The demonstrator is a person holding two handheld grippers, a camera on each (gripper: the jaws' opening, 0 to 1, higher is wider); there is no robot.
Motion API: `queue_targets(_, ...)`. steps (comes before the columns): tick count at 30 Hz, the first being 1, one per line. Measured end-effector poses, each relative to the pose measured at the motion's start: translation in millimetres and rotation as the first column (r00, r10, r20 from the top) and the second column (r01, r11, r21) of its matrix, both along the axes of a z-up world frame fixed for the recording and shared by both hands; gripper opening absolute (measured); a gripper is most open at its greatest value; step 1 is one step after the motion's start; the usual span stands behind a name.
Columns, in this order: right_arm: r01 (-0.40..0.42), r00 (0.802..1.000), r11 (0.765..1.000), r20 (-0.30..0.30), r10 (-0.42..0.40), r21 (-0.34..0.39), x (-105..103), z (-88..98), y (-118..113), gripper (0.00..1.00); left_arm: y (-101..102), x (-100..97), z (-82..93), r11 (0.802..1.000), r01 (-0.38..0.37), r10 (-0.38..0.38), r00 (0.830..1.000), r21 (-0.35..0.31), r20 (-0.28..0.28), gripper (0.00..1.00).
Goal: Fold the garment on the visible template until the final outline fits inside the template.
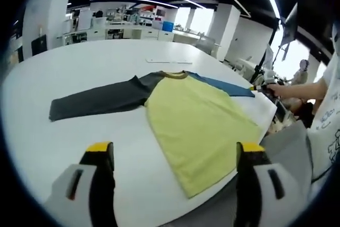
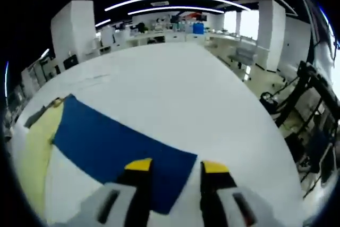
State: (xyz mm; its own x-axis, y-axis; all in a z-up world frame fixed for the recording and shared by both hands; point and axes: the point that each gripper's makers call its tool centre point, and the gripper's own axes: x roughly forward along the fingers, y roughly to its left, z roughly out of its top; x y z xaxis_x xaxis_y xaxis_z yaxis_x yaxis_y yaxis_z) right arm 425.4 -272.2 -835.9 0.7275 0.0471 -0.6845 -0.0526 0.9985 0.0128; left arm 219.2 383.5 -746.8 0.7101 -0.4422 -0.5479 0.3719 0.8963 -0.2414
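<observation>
A yellow shirt [image 1: 199, 123] lies flat on the white table [image 1: 79, 73], with a dark grey sleeve [image 1: 101, 101] spread to the left and a blue sleeve [image 1: 223, 85] to the right. My left gripper [image 1: 175, 151] stands wide open above the table's near edge, short of the hem, with nothing between its jaws. In the right gripper view the blue sleeve [image 2: 117, 144] runs toward me, and its cuff end lies between the parted jaws of my right gripper [image 2: 177, 167]. From the left gripper view, the right gripper [image 1: 260, 87] sits at the sleeve's tip.
A flat white sheet [image 1: 169, 61] lies on the table beyond the collar. A person's hand [image 1: 289, 90] and white shirt [image 1: 324, 123] are at the right edge. Chairs and stands [image 2: 297, 104] crowd the floor past the table's right side. Shelves line the far wall.
</observation>
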Motion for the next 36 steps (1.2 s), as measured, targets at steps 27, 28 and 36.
queue_targets(27, 0.005, 0.999, 0.998, -0.033, -0.007, -0.066, 7, -8.0, -6, 0.0, -10, 1.4, -6.4, 1.0, -0.015, 0.015, 1.0, -0.016, -0.01, 0.89)
queue_targets(28, -0.003, 0.999, 0.997, -0.034, 0.001, -0.078, 9, -8.4, -8, 0.0, -10, 2.6, -6.6, 1.0, -0.018, 0.018, 1.0, -0.016, -0.009, 0.89)
queue_targets(36, -0.016, 0.999, 0.996, -0.037, 0.012, -0.092, 25, -8.7, -16, 0.0, -9, 6.6, -8.7, 0.999, -0.029, 0.029, 1.0, -0.02, -0.009, 0.88)
